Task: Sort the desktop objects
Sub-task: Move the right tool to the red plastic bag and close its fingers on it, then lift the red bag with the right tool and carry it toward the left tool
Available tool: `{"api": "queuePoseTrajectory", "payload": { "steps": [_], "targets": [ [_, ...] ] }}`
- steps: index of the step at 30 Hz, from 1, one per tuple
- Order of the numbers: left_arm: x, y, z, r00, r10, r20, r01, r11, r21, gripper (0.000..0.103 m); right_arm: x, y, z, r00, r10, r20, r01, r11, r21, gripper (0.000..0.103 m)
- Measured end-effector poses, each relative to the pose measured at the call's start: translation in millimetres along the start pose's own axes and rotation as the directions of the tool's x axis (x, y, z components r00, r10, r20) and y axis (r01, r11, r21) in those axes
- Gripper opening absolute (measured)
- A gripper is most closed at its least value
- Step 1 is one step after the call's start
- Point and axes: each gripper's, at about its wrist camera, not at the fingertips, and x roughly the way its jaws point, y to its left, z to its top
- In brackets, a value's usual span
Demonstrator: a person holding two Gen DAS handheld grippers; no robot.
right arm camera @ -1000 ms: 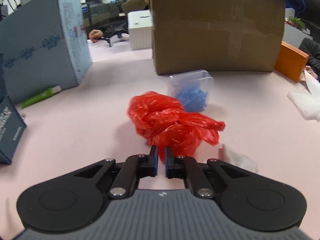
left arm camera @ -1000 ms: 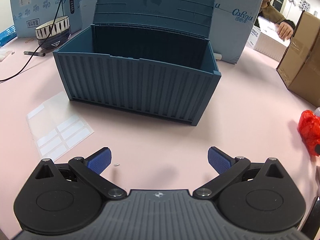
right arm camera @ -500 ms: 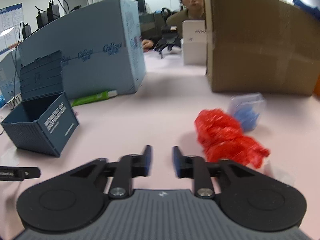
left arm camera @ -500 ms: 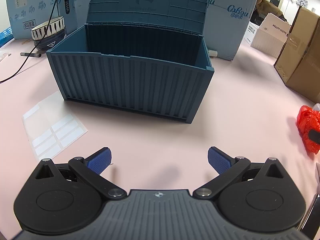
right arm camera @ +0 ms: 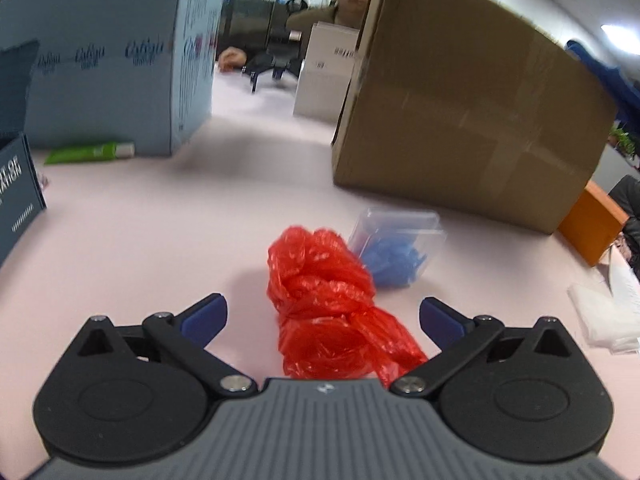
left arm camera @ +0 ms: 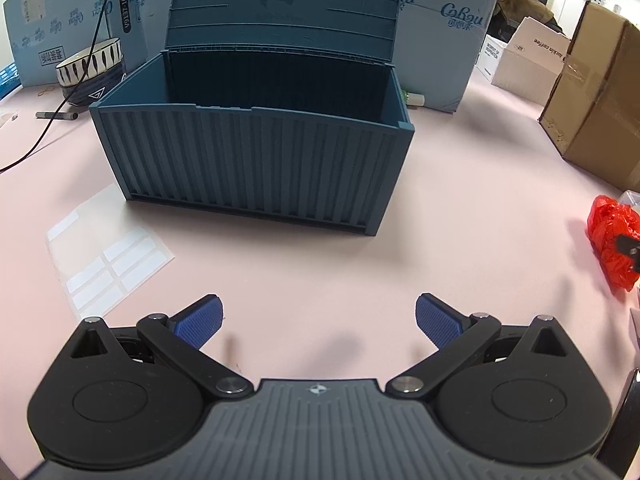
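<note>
Pink tabletop point(left arm camera: 460, 200) stretches ahead of both my tools; my left gripper point(left arm camera: 319, 322) stands wide over bare surface, the open blue storage box point(left arm camera: 256, 168) straight ahead; my right gripper point(right arm camera: 323, 318) has just been opening, jaws wide, the crumpled red plastic bag point(right arm camera: 332, 304) between them, pads apart from it; a clear box of blue pieces point(right arm camera: 394, 248) lies just beyond.

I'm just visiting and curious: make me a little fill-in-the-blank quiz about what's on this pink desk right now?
1. The crumpled plastic bag lying between the open right gripper's fingers is ____ in colour.
2. The lid of the dark blue storage box stands ____.
3. Just behind the bag sits a clear container of ____ pieces.
4. The left gripper holds ____.

Missing words: red; open; blue; nothing
</note>
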Motion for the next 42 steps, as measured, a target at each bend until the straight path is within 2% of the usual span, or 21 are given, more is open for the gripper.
{"api": "queuePoseTrajectory", "payload": {
  "steps": [3, 4, 5, 6, 11, 16, 22, 26, 29, 34, 35, 40, 42],
  "targets": [
    [-1.7, 1.2, -0.9, 1.0, 0.0, 0.0, 0.0, 1.0, 0.003, 0.103, 15.6, -2.9, -3.5, 0.998, 0.019, -0.055, -0.019, 1.0, 0.004, 0.102],
    [-2.3, 2.1, -1.3, 1.0, 0.001, 0.001, -0.001, 1.0, 0.002, 0.103, 18.2, -4.2, -4.6, 0.997, 0.027, -0.069, -0.026, 0.999, 0.021, 0.09],
    [-2.9, 3.1, -1.7, 1.0, 0.003, 0.001, -0.003, 1.0, 0.002, 0.103, 20.9, -5.5, -5.7, 0.996, 0.036, -0.083, -0.033, 0.999, 0.037, 0.06],
    [-3.4, 4.2, -2.0, 1.0, 0.005, 0.002, -0.005, 1.0, 0.001, 0.103, 23.6, -6.8, -6.8, 0.994, 0.044, -0.096, -0.039, 0.998, 0.054, 0.051],
    [-3.4, 11.5, -3.1, 1.0, 0.014, -0.004, -0.014, 1.0, -0.019, 0.103, 21.9, -0.4, -8.6, 0.991, 0.082, -0.104, -0.075, 0.995, 0.069, 0.045],
    [-2.8, 13.5, -4.0, 1.0, 0.008, -0.013, -0.009, 1.0, -0.026, 0.103, 11.3, 15.8, -9.1, 0.981, 0.167, -0.097, -0.161, 0.984, 0.072, 0.045],
    [-2.9, 13.2, -5.2, 1.0, 0.002, -0.012, -0.003, 1.0, -0.018, 0.103, -8.2, 47.1, -13.9, 0.947, 0.307, -0.096, -0.31, 0.951, -0.013, 0.045],
    [-3.2, 14.6, -7.0, 1.0, 0.0, -0.008, 0.0, 1.0, -0.013, 0.103, -20.2, 61.8, -20.3, 0.889, 0.449, -0.089, -0.456, 0.888, -0.068, 0.045],
    [-3.5, 17.2, -8.9, 1.0, 0.002, -0.007, -0.002, 1.0, -0.012, 0.103, -30.3, 76.8, -26.0, 0.863, 0.494, -0.102, -0.505, 0.848, -0.165, 0.046],
    [-2.9, 23.4, -10.0, 1.0, 0.01, -0.011, -0.011, 0.999, -0.03, 0.103, -40.8, 88.4, -26.3, 0.823, 0.552, -0.133, -0.568, 0.802, -0.183, 0.051],
    [-3.4, 24.5, -9.8, 1.0, 0.012, -0.009, -0.012, 0.999, -0.032, 0.103, -42.6, 90.5, -26.7, 0.822, 0.553, -0.136, -0.569, 0.801, -0.185, 0.052],
    [-9.0, 28.6, -10.1, 1.0, 0.025, 0.011, -0.025, 0.999, -0.028, 0.103, -56.4, 97.7, -30.1, 0.864, 0.489, -0.124, -0.504, 0.831, -0.234, 0.062],
    [-11.2, 30.6, -11.5, 0.999, 0.037, 0.022, -0.037, 0.999, -0.024, 0.103, -61.9, 92.5, -31.0, 0.878, 0.47, -0.088, -0.478, 0.853, -0.208, 0.073]
  ]
}}
